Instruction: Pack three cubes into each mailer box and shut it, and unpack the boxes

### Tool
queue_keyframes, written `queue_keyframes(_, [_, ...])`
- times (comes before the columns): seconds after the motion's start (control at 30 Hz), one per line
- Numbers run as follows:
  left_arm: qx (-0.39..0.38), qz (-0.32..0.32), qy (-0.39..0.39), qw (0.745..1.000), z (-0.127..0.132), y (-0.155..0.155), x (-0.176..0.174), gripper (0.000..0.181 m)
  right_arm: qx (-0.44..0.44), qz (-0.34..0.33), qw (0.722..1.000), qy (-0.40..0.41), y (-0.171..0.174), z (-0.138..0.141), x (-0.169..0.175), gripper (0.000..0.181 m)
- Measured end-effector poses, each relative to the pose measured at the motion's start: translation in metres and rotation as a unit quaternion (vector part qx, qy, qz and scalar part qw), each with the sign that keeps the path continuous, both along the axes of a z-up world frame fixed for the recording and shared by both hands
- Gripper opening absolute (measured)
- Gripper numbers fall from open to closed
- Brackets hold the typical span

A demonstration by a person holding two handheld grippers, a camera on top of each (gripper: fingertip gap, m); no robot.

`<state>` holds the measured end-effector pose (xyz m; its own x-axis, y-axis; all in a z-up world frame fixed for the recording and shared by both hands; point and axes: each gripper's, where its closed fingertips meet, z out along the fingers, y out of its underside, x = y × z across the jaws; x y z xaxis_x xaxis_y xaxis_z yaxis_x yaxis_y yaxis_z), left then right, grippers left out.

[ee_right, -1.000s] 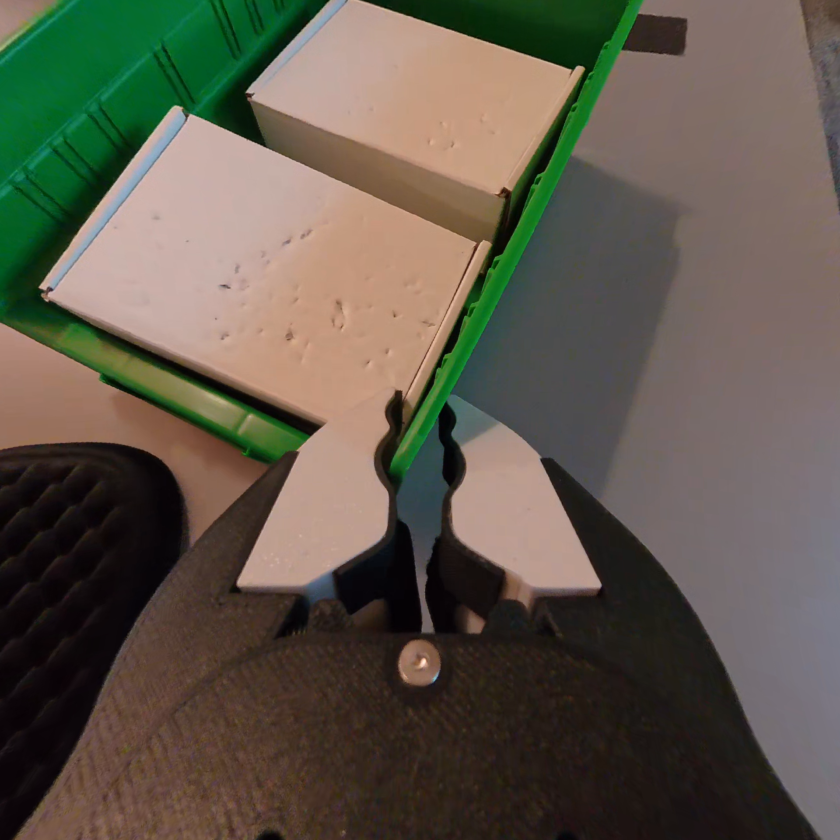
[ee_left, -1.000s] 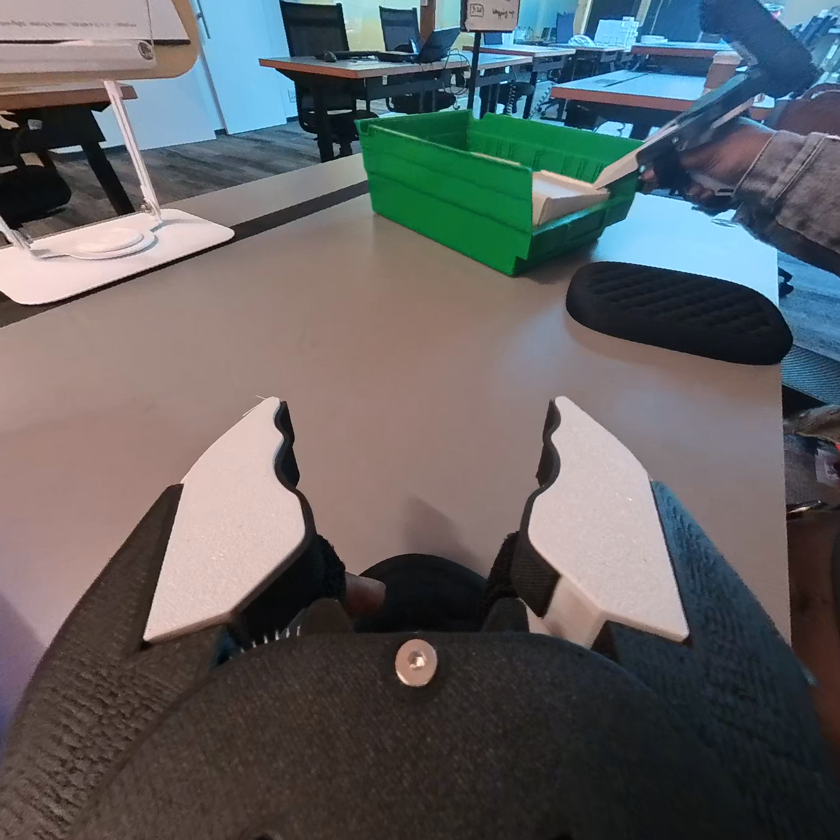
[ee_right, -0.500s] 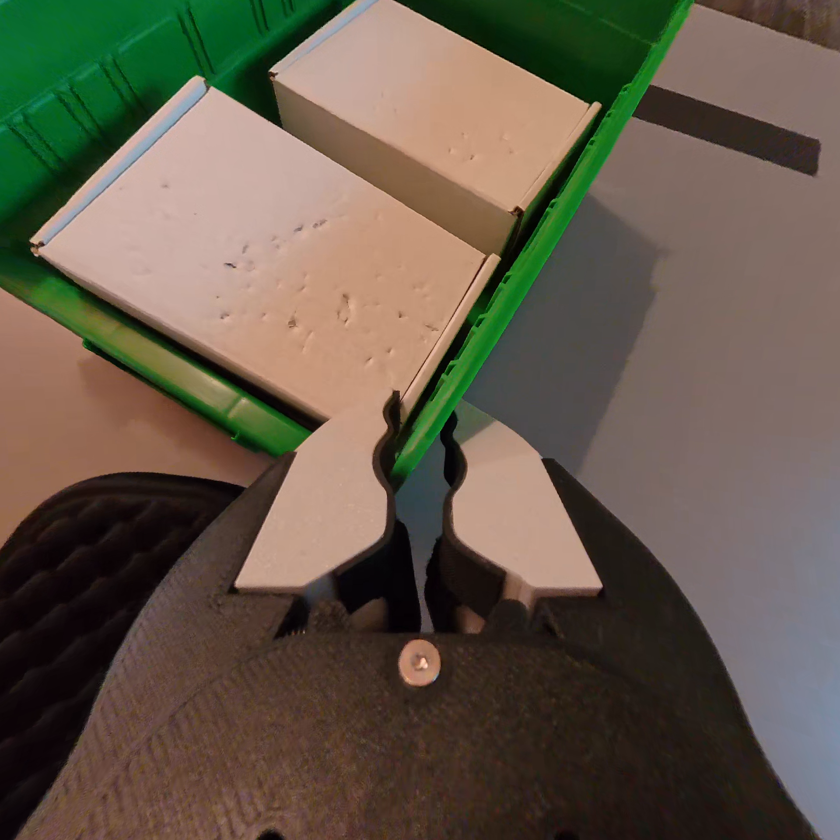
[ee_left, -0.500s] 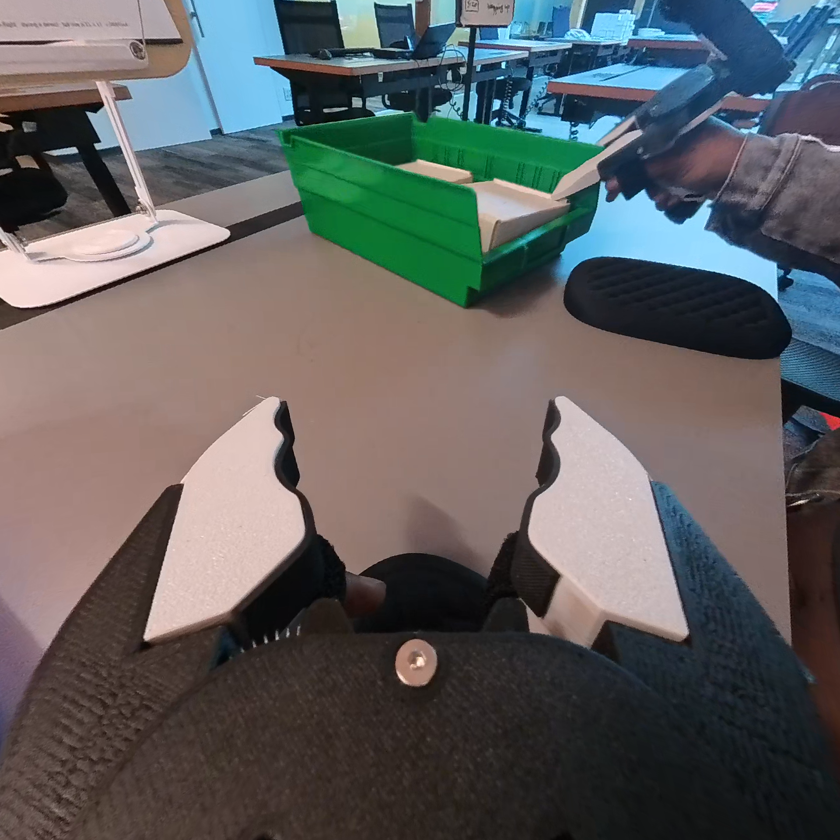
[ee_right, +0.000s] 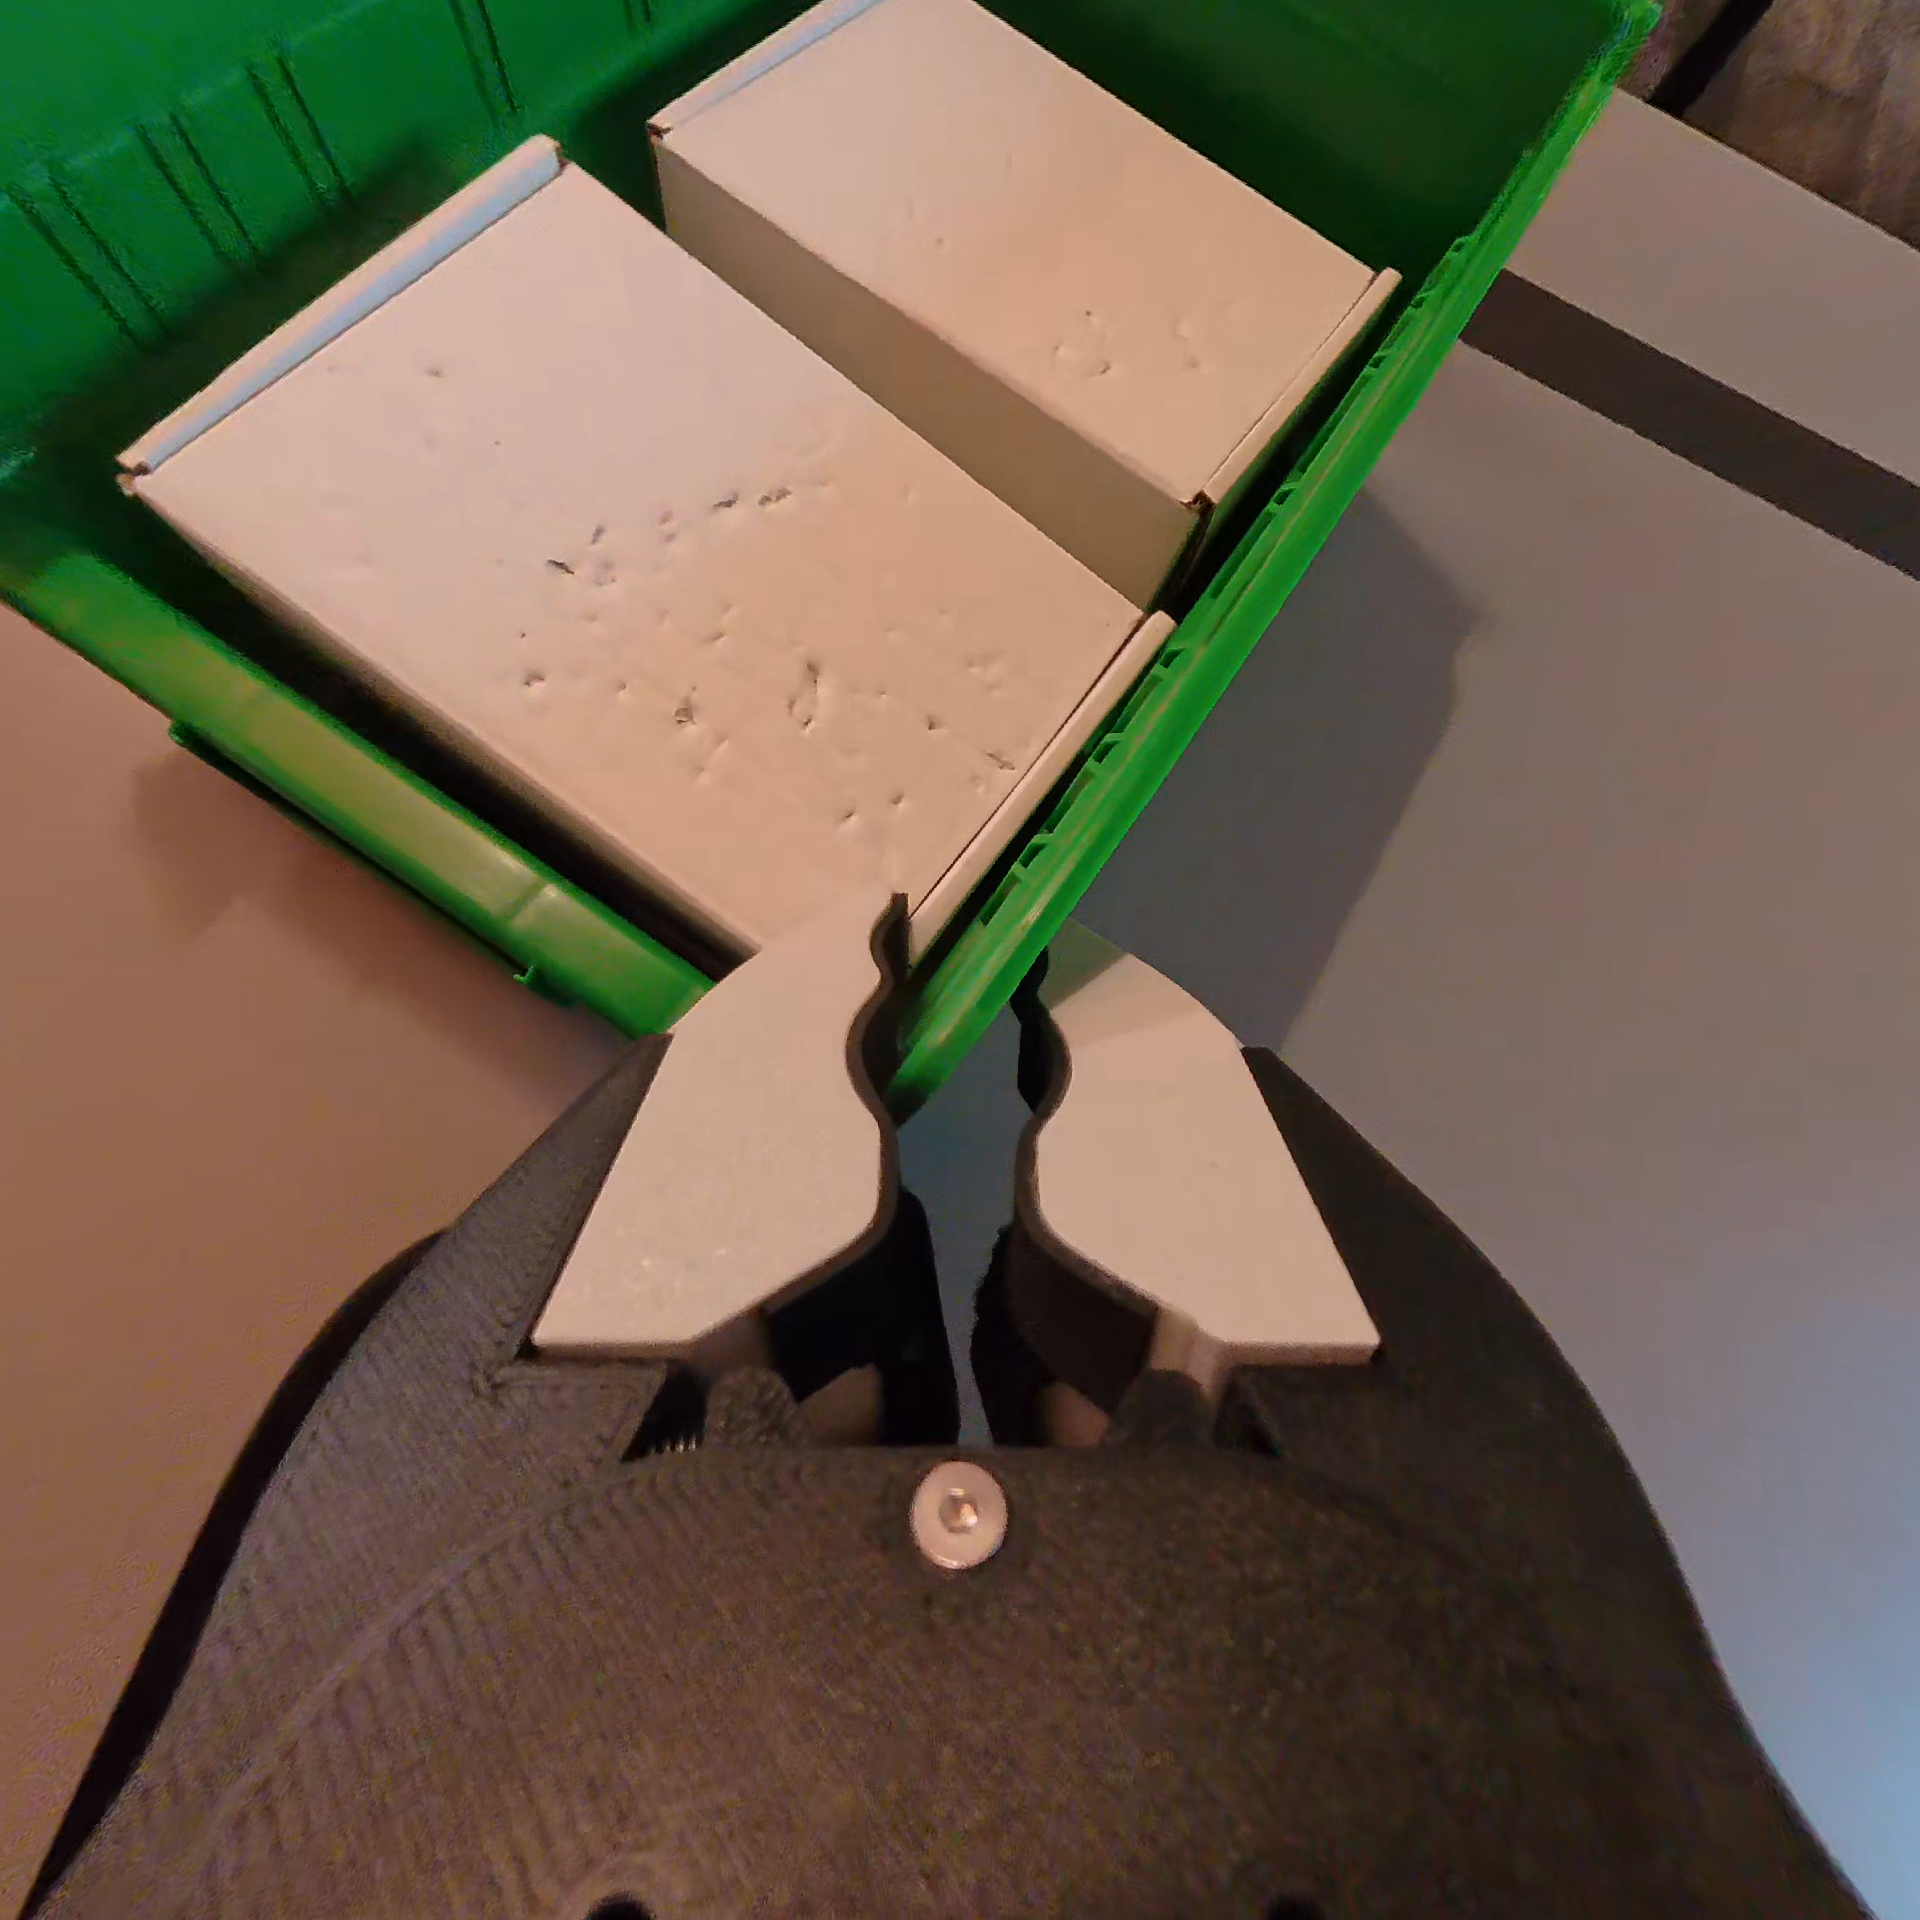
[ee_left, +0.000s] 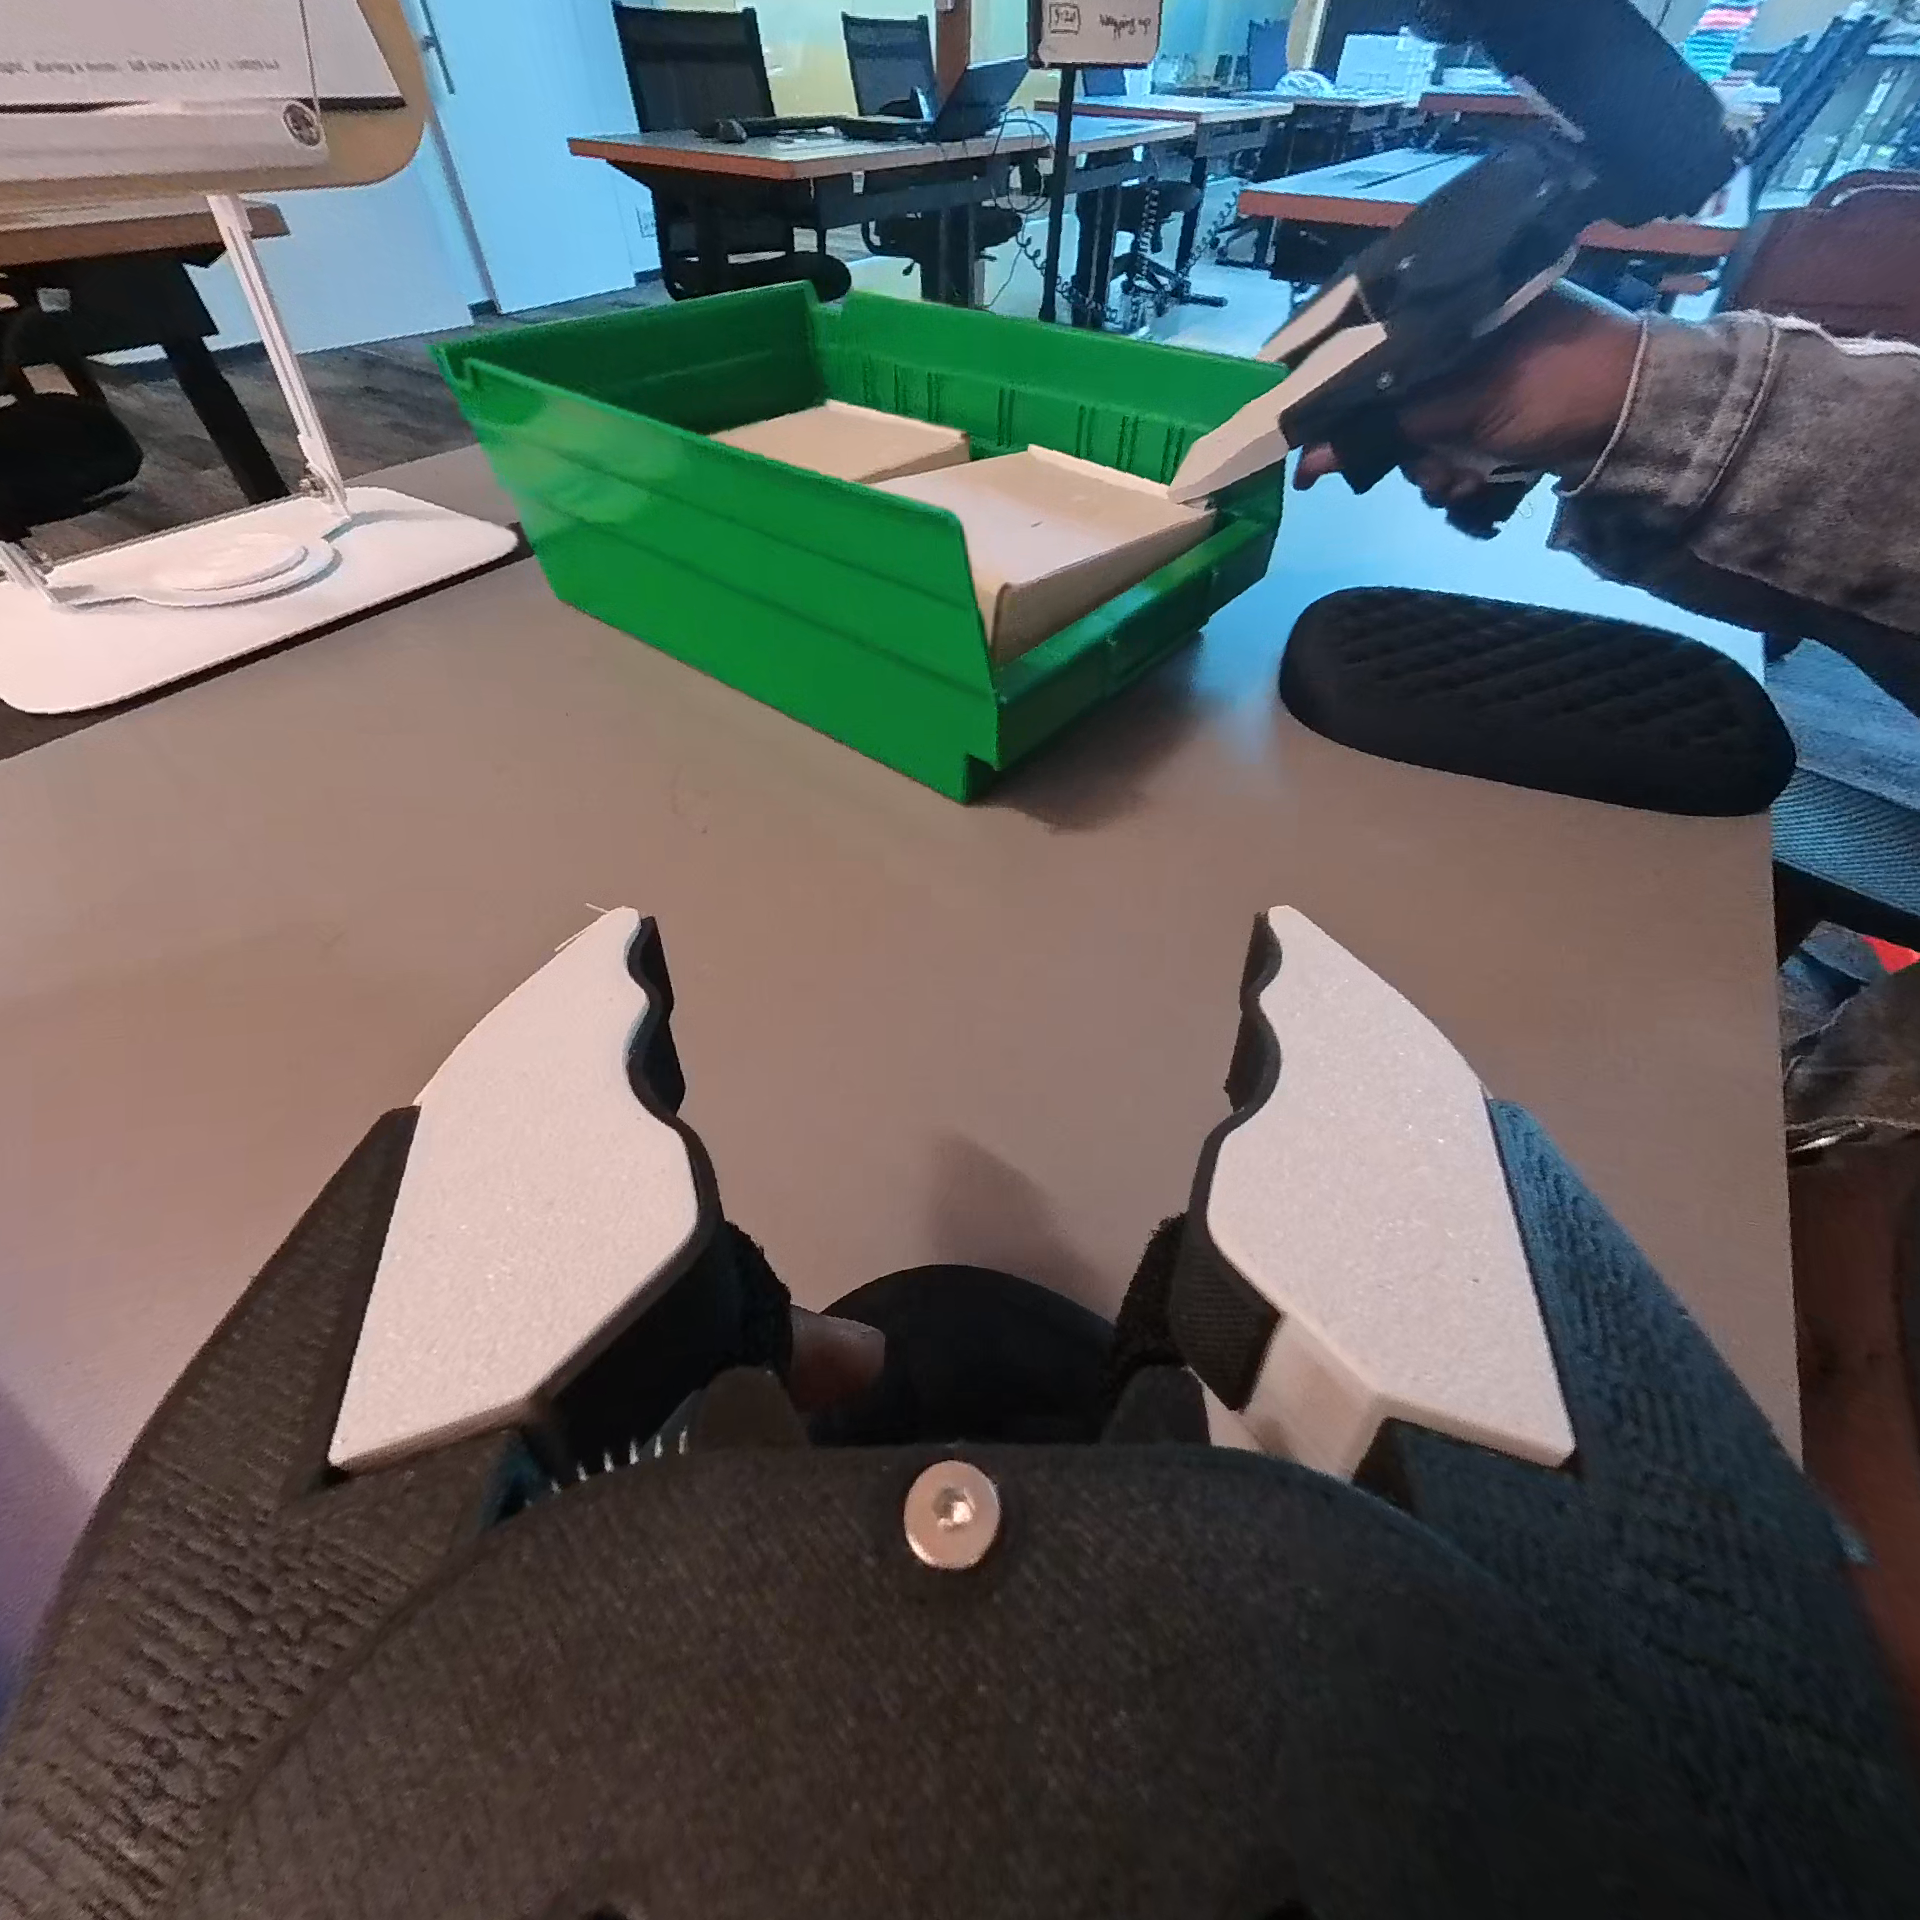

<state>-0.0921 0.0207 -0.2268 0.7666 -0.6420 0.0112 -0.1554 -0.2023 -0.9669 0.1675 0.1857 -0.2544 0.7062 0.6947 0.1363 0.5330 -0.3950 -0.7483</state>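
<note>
A green bin (ee_left: 727, 582) stands on the grey table and holds two closed white mailer boxes, a near one (ee_left: 1049, 509) and a far one (ee_left: 852, 442). My right gripper (ee_right: 966, 935) is shut on the bin's right side wall (ee_right: 1143, 790) at its front corner, one finger inside next to the near box (ee_right: 623, 623), one outside. The far box (ee_right: 1018, 239) lies behind it. That gripper also shows in the left wrist view (ee_left: 1236, 457). My left gripper (ee_left: 951, 935) is open and empty, low over bare table in front of the bin. No cubes are in view.
A black ribbed pad (ee_left: 1538, 707) lies right of the bin near the table's right edge. A white stand base (ee_left: 208, 582) sits at the far left. A dark stripe (ee_right: 1714, 416) crosses the table behind the bin. A sleeved hand (ee_left: 1714, 436) holds the right gripper. One gripper's finger ends stand about 30 cm off the other's.
The right gripper has dragged the green bin leftward across the table and turned it, still clamped on its wall. The left gripper has stayed open and still.
</note>
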Motion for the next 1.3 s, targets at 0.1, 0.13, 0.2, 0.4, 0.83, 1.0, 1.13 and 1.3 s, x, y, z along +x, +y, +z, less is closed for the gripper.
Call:
queue_keyframes(0.1, [0.002, 0.0, 0.002, 1.0, 0.0, 0.0, 0.0, 0.104, 0.002, 0.011, 1.0, 0.0, -0.001, 0.0, -0.014, 0.019])
queue_keyframes(0.13, [0.002, 0.0, 0.003, 1.0, 0.0, 0.0, 0.0, 0.104, 0.003, 0.016, 1.0, -0.003, -0.002, 0.0, -0.018, 0.019])
queue_keyframes(0.2, [0.002, 0.0, 0.004, 1.0, 0.0, 0.0, 0.001, 0.104, 0.005, 0.025, 1.0, -0.006, -0.002, 0.0, -0.027, 0.019])
queue_keyframes(0.4, [0.003, 0.0, 0.005, 1.0, 0.0, 0.0, 0.001, 0.104, 0.003, 0.047, 0.999, -0.005, -0.004, 0.001, -0.055, 0.019])
queue_keyframes(0.83, [0.005, -0.001, 0.007, 1.0, 0.0, -0.001, 0.001, 0.104, 0.009, 0.099, 0.995, -0.011, -0.012, 0.002, -0.126, 0.02])
queue_keyframes(1.0, [0.005, -0.001, 0.007, 1.0, 0.0, -0.001, 0.001, 0.104, 0.01, 0.12, 0.993, -0.011, -0.016, 0.002, -0.153, 0.02])
queue_keyframes(1.13, [0.006, -0.001, 0.007, 1.0, 0.0, -0.001, 0.001, 0.104, 0.003, 0.13, 0.991, -0.012, -0.02, 0.002, -0.174, 0.021])
queue_keyframes(1.3, [0.008, -0.002, 0.007, 1.0, 0.0, -0.002, 0.002, 0.104, 0.005, 0.14, 0.99, -0.01, -0.024, 0.002, -0.197, 0.021])
